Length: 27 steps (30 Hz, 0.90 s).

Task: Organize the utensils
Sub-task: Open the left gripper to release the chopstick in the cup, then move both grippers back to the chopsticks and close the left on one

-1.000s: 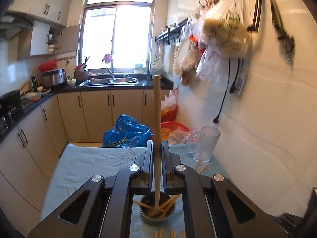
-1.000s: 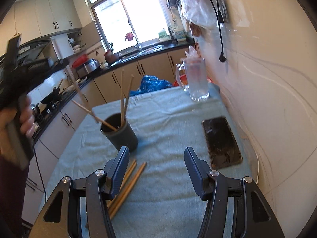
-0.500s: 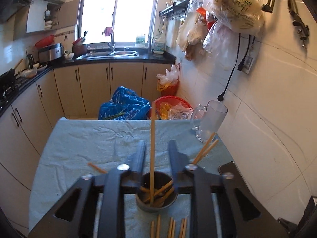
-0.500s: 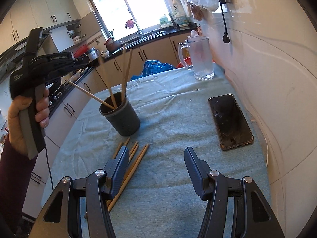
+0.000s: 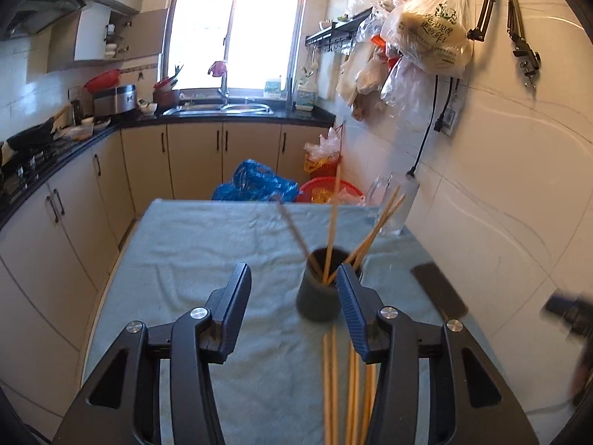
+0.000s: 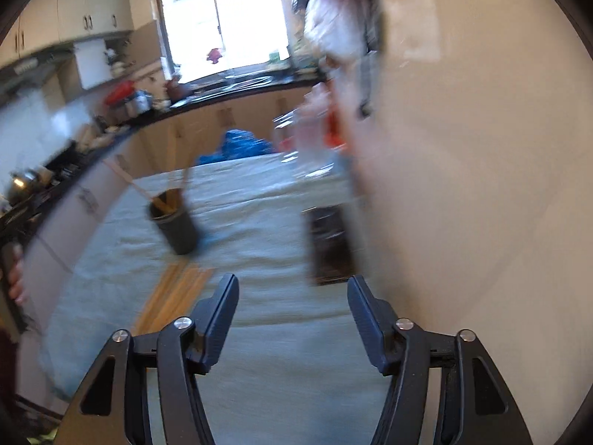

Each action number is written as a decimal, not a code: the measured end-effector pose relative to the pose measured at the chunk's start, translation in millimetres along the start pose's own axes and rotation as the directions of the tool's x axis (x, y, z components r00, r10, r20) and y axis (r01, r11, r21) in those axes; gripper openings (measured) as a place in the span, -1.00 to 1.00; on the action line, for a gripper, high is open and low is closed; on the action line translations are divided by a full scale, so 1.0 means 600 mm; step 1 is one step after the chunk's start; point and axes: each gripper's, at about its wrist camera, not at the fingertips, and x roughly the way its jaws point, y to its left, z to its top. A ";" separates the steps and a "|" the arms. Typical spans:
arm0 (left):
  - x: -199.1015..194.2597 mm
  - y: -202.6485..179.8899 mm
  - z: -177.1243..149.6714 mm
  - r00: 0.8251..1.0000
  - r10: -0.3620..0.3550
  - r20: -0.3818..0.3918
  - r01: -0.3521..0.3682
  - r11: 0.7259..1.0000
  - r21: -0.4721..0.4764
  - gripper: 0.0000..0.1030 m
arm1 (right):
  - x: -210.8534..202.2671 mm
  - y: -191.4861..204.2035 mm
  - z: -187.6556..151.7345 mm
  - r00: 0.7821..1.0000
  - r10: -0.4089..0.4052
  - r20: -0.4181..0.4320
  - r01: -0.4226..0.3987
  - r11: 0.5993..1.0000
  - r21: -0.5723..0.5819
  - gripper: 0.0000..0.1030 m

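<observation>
Hovering over the near part of the bench (image 5: pixel 207 237), covered by a pale blue cloth, the left claw (image 5: pixel 292 296) with its jaws spread wide and nothing between them. Standing upright just beyond the right finger, a dark holder cup (image 5: pixel 319 296) carrying several wooden chopsticks (image 5: pixel 331 230) that are leaning out in different directions, some toward the far right, one toward the far left. Lying flat on the cloth on the near side of the cup, a loose bundle of chopsticks (image 5: pixel 331 382), running toward the camera and partly hidden behind the right finger. Resting at the right edge of the bench near the wall, a dark phone (image 5: pixel 439 289); standing at the far right corner, a clear glass mug (image 5: pixel 402 204). Showing heavy blur in the right wrist view, yet clearly spreading open and grasping nothing, the right claw (image 6: pixel 292 307), hanging above the near cloth. Sitting well to the far left of it, the holder cup (image 6: pixel 178 226), with the loose bundle (image 6: pixel 174 289) lying on the cloth to its near side, left of the left finger, and the phone (image 6: pixel 330 241) lying far right beside the wall. Showing at the left edge, a hand (image 6: pixel 15 278) gripping a dark handle
</observation>
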 end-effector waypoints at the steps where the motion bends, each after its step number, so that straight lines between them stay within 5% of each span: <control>1: 0.000 0.008 -0.016 1.000 -0.003 -0.016 0.003 1.000 -0.008 -0.08 | -0.021 -0.013 0.008 0.998 -0.067 0.011 0.067 0.997 -0.031 0.45; 4: 0.018 0.021 -0.054 0.997 -0.012 -0.074 0.009 0.999 -0.038 -0.08 | -0.066 -0.028 0.021 0.953 -0.298 0.056 0.303 0.942 -0.142 0.61; 6: 0.038 0.020 -0.078 0.992 -0.032 -0.120 0.026 0.998 -0.052 -0.08 | -0.072 -0.022 0.016 0.931 -0.359 0.064 0.364 0.914 -0.180 0.69; 10: 0.094 -0.005 -0.126 0.973 -0.073 -0.221 0.066 0.997 -0.042 -0.09 | -0.026 0.010 -0.026 0.979 -0.199 -0.037 0.190 0.967 -0.170 0.71; 13: 0.139 -0.027 -0.159 0.950 -0.090 -0.300 0.089 0.996 -0.016 -0.23 | 0.039 0.051 -0.070 0.990 -0.082 -0.117 0.065 0.988 -0.142 0.71; 19: 0.212 -0.060 -0.194 0.914 -0.087 -0.397 0.108 0.994 0.033 -0.55 | 0.152 0.148 -0.139 0.959 0.171 -0.224 -0.186 0.981 -0.048 0.60; 27: 0.277 -0.055 -0.194 0.888 -0.075 -0.454 0.084 0.996 -0.002 -0.73 | 0.210 0.213 -0.150 0.931 0.255 -0.262 -0.272 0.962 -0.030 0.56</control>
